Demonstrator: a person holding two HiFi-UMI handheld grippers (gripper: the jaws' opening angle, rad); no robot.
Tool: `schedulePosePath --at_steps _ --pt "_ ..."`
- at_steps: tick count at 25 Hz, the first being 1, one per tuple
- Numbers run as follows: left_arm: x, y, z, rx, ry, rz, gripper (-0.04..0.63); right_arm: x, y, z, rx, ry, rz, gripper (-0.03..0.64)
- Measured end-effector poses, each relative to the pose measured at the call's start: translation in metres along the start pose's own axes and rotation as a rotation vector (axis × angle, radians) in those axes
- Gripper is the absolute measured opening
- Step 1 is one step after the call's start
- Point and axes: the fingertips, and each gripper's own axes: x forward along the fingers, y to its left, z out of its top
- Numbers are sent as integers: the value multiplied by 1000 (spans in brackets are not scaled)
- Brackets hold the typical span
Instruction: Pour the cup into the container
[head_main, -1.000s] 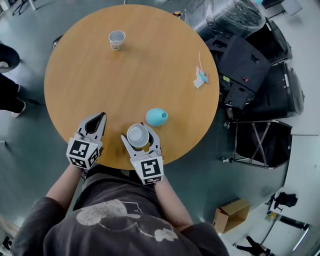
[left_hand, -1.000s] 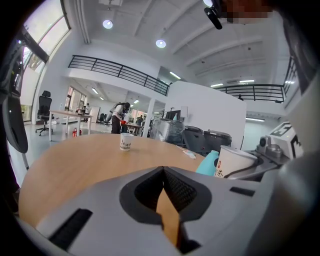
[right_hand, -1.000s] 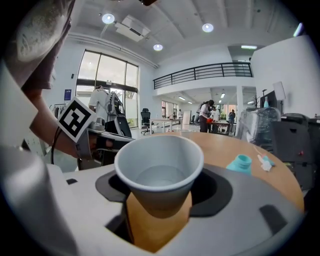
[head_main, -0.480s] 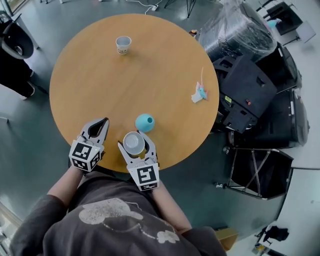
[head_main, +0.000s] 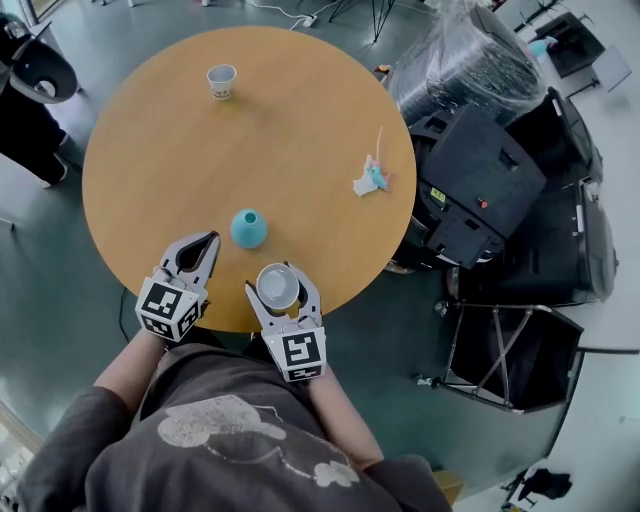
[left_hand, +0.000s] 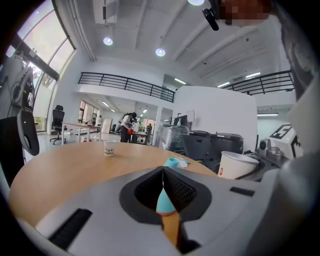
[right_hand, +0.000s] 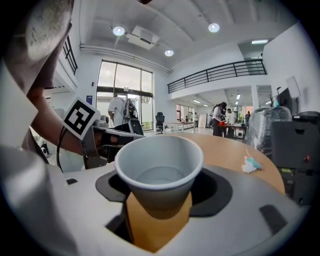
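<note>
A teal vase-shaped container (head_main: 248, 228) stands on the round wooden table (head_main: 150, 170) near its front edge. My right gripper (head_main: 279, 283) is shut on a white paper cup (head_main: 277, 288), held upright just right of the container and nearer to me. In the right gripper view the cup (right_hand: 159, 172) fills the gap between the jaws; I cannot tell its contents. My left gripper (head_main: 205, 240) hangs shut and empty to the container's left. Through its closed jaws the container (left_hand: 165, 202) shows as a teal sliver.
A second paper cup (head_main: 221, 80) stands at the table's far side. A crumpled white tissue with a teal piece (head_main: 371, 178) lies near the right rim. Black cases and a wrapped drum (head_main: 470, 70) crowd the floor to the right. A person's dark clothing (head_main: 25, 110) shows at left.
Both grippers have shifted right along the table's front edge. The teal container, earlier ahead and right of the held cup, now stands ahead and left of it. The cup stays gripped and upright.
</note>
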Motion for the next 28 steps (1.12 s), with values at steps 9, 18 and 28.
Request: schedulePosePath --at_steps 9,18,28 --pt "15 -56 -1 -11 2 35 8 -40 -67 -19 10 -8 -27 302" --pt "13 -65 11 -3 -6 62 9 -36 -82 -18 49 -1 -32 302" --pt "20 -39 2 8 12 53 203 -16 -81 -14 40 28 -43 302"
